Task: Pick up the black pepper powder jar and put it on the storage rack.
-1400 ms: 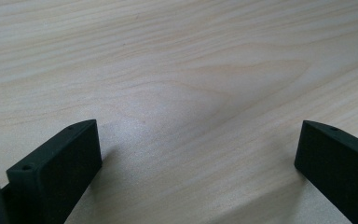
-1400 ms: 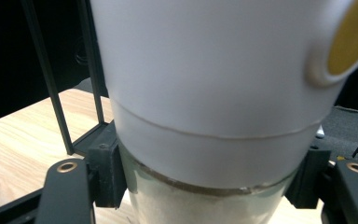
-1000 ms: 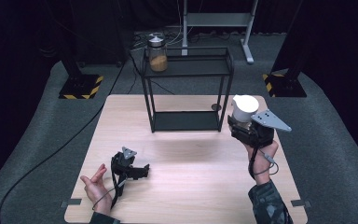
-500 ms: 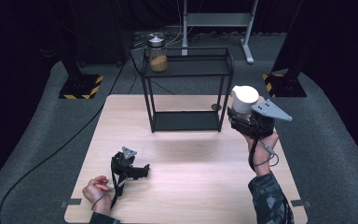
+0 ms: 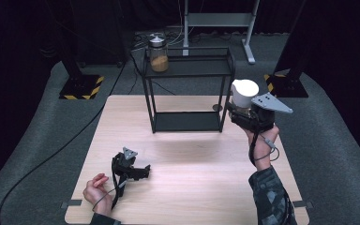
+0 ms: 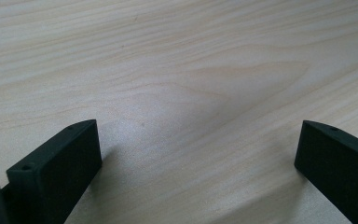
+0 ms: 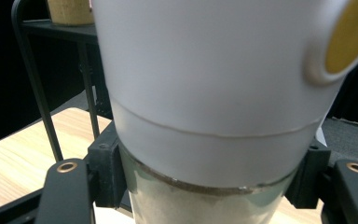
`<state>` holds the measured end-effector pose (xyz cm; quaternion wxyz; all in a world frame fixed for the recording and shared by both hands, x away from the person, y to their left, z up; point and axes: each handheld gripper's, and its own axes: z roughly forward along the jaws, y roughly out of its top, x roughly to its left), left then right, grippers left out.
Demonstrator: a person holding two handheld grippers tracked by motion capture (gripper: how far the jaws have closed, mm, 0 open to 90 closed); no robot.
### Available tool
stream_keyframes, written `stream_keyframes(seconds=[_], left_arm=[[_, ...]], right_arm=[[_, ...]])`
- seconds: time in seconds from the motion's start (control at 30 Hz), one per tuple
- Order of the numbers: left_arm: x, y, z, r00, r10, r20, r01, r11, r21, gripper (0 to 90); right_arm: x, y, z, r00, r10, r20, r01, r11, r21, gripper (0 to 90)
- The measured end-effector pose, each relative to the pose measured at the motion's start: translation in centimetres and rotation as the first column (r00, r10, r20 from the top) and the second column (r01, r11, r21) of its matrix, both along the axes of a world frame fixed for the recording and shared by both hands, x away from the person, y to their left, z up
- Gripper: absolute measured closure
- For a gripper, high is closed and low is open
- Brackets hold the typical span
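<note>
From the high view, the right gripper (image 5: 243,111) is raised beside the black shelf (image 5: 187,70), clamped on a white-lidded jar (image 5: 244,93). The right gripper view adds the jar's glass body (image 7: 186,205) between the jaws. The left gripper (image 5: 138,171) lies on the table (image 5: 192,187), jaws wide, nothing between.

White-lidded glass jar (image 5: 244,93) upright; clamped aloft just right of the black shelf (image 5: 187,68).
</note>
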<state>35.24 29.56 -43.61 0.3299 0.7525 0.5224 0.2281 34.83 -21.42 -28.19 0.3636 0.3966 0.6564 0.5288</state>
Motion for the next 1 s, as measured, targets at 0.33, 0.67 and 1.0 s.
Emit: stream_keyframes(seconds=[0.33, 0.67, 1.0], left_arm=[[0.1, 0.0, 0.1, 1.0, -0.003, -0.002, 0.003, 1.0, 0.003, 0.0], [0.1, 0.0, 0.1, 1.0, -0.003, -0.002, 0.003, 1.0, 0.004, 0.0], [0.1, 0.0, 0.1, 1.0, -0.003, -0.002, 0.003, 1.0, 0.003, 0.0]], right_arm=[[0.6, 0.2, 0.8, 0.9999, 0.012, 0.004, -0.012, 0.9999, -0.003, 29.5], [1.3, 0.4, 1.8, 0.9997, 0.024, 0.006, -0.024, 0.9997, -0.005, 29.5], [2.2, 0.8, 2.9, 0.9992, 0.037, 0.013, -0.037, 0.9993, -0.005, 29.5]])
